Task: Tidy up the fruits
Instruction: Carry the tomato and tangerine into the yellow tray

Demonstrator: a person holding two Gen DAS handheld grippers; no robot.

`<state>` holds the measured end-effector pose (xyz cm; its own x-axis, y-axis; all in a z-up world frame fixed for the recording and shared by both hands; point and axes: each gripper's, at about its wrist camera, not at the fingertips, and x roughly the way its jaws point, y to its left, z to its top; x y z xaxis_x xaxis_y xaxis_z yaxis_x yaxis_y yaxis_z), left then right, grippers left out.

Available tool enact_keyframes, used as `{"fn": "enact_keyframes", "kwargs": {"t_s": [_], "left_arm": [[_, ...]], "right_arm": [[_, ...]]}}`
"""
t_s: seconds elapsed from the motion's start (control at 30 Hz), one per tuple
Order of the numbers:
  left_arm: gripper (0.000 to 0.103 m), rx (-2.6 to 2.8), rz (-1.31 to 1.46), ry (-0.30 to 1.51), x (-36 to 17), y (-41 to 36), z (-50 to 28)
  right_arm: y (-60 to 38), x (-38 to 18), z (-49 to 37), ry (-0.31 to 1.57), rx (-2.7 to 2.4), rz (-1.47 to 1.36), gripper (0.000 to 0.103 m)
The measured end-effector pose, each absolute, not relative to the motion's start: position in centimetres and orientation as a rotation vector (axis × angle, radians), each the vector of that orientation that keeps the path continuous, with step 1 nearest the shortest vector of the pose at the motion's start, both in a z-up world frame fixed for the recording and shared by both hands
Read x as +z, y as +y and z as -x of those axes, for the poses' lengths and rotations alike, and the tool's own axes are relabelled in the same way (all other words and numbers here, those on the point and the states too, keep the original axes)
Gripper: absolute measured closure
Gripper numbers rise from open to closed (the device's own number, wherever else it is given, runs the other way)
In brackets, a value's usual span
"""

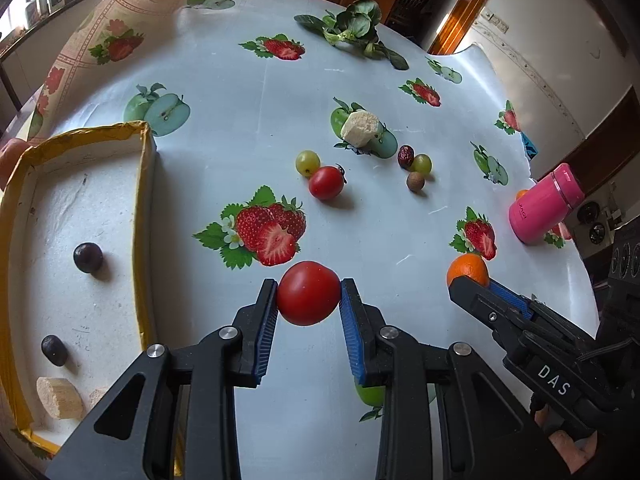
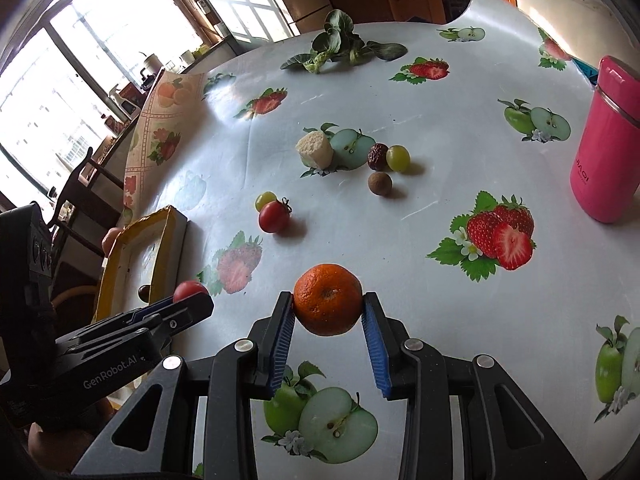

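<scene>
My left gripper [image 1: 308,292] is shut on a red tomato [image 1: 307,292], held just right of the yellow-rimmed white tray [image 1: 140,208]. My right gripper [image 2: 328,304] is shut on an orange [image 2: 328,298]; it also shows in the left wrist view [image 1: 469,269]. On the table lie a small tomato [image 1: 326,182], two green grapes [image 1: 307,162] [image 1: 422,163], a red date [image 1: 405,156] and a brown longan [image 1: 415,181]. The tray holds two dark fruits [image 1: 88,257] [image 1: 54,350].
A pale food chunk [image 1: 360,128] sits mid-table, leafy greens [image 1: 356,28] at the far edge. A pink bottle [image 2: 608,140] stands at the right. Two pale chunks [image 1: 60,398] lie in the tray's near corner. The tablecloth [image 1: 240,120] has printed fruit.
</scene>
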<state>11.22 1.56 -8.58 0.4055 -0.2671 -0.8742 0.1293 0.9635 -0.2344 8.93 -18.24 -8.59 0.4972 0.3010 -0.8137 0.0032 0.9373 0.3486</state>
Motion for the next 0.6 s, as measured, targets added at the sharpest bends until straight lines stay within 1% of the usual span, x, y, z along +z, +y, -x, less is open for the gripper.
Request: {"fn": "enact_keyframes", "kwargs": {"t_s": [0.27, 0.6], "left_arm": [[0.075, -0.202, 0.155, 1.082, -6.5, 5.0, -9.1], [0.075, -0.162, 0.179, 1.061, -5.6, 8.1, -7.1]], "right_arm": [[-15.3, -7.1, -6.9, 1.026, 0.235, -0.275, 0.068], [-11.0, -6.0, -5.1, 1.022, 0.315, -0.207, 0.068]]}}
